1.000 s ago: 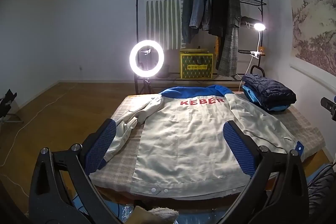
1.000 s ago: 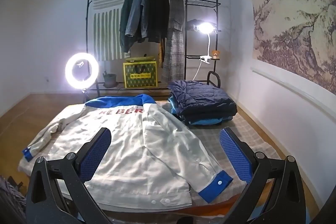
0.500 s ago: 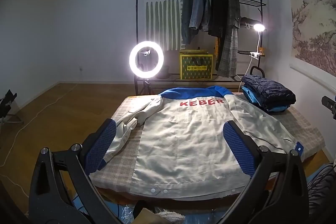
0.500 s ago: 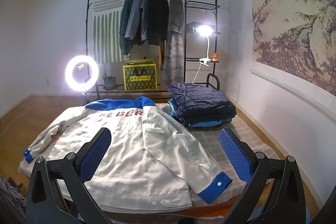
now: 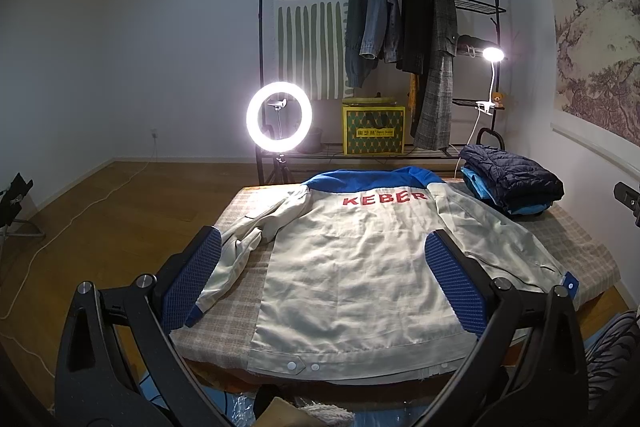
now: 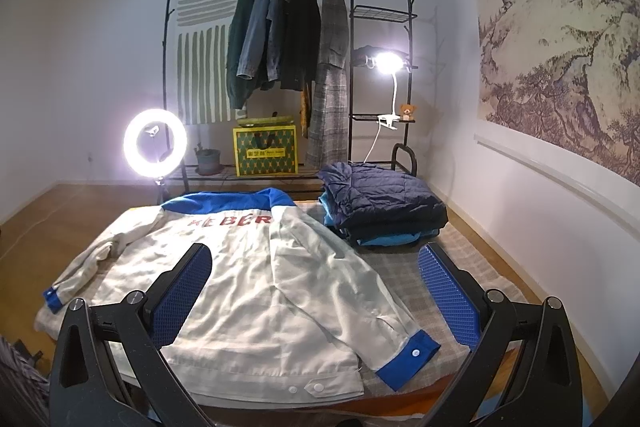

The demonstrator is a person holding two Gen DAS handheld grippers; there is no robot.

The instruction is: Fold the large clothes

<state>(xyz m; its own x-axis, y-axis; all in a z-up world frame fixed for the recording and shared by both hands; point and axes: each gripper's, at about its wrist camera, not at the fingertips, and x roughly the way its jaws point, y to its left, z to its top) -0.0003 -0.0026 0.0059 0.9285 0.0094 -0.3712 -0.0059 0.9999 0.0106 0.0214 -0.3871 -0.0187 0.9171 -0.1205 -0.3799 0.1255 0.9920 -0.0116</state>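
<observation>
Both wrist cameras sit behind their own fingers, above the near edge of the table point(image 5: 244, 291), facing the far wall with its clothes rack point(image 5: 380, 59). Left view: looks down the jacket point(image 5: 360, 259), centred on its back, left gripper point(image 5: 324, 279) framing the lower foreground. Right view: set further right, axis over the near sleeve cuff point(image 6: 408, 355) and the table's right side; right gripper point(image 6: 316, 291) likewise low in frame. Neither is close to the cloth. Shared: jacket, folded pile point(image 5: 512, 183), ring light point(image 5: 279, 121), rack.
</observation>
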